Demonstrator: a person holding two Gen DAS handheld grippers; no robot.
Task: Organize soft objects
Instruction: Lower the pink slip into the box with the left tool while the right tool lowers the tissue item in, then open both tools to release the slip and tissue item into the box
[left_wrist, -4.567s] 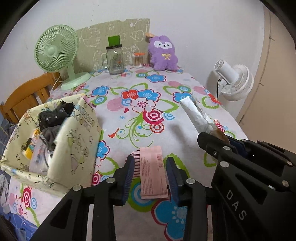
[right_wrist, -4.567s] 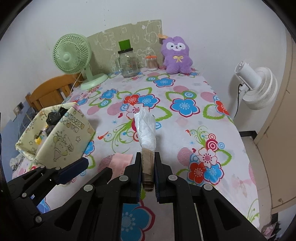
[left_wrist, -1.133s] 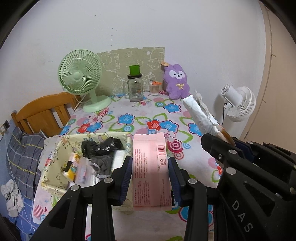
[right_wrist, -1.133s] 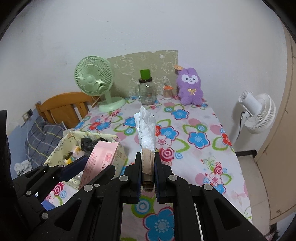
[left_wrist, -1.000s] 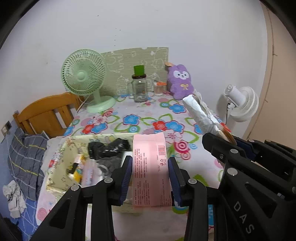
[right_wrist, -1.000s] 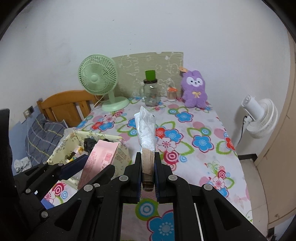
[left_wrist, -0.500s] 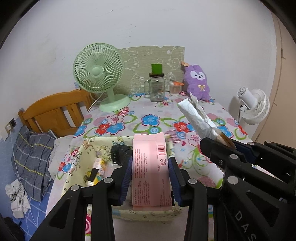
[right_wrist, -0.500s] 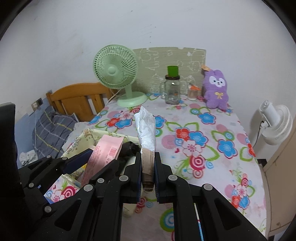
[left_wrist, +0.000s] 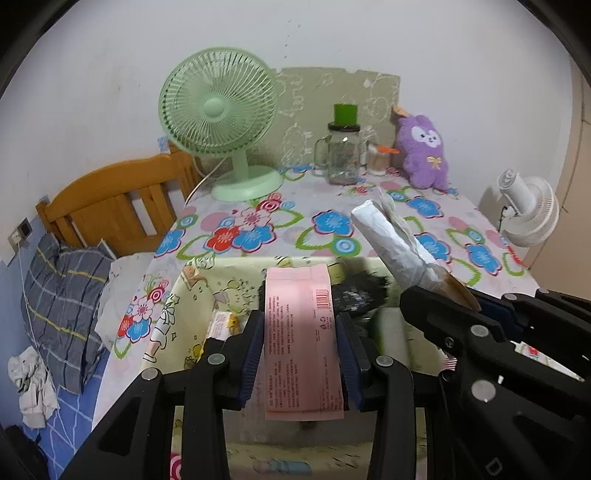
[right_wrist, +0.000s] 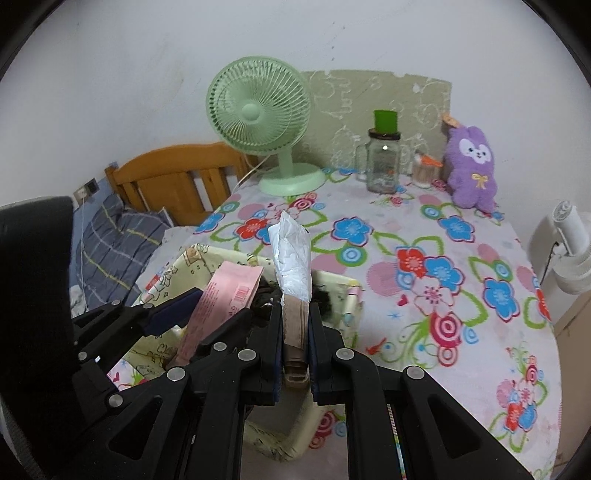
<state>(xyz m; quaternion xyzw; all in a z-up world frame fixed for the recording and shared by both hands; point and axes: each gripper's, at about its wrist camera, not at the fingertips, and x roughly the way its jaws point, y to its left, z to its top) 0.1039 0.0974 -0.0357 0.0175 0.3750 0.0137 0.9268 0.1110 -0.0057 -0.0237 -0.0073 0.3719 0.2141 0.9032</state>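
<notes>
My left gripper (left_wrist: 300, 354) holds its jaws pinched on a pink packet (left_wrist: 300, 332), held above the open fabric storage box (right_wrist: 192, 258) on the flowered bench (right_wrist: 461, 295). My right gripper (right_wrist: 295, 350), just beside it, clamps its jaws on a white wrapped roll (right_wrist: 291, 258) with a brown end, also over the box. Dark soft items (left_wrist: 362, 291) lie inside the box.

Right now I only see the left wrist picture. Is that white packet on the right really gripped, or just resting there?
Observer: Gripped. The right wrist view shows the right gripper shut on the white packet's brown end.
Operator: What's under it?
Observer: The fabric basket, with dark clothes directly below that gripper.
Operator: And my pink packet?
Observer: From that side, the pink packet leans over the basket's open top in the left gripper.
</notes>
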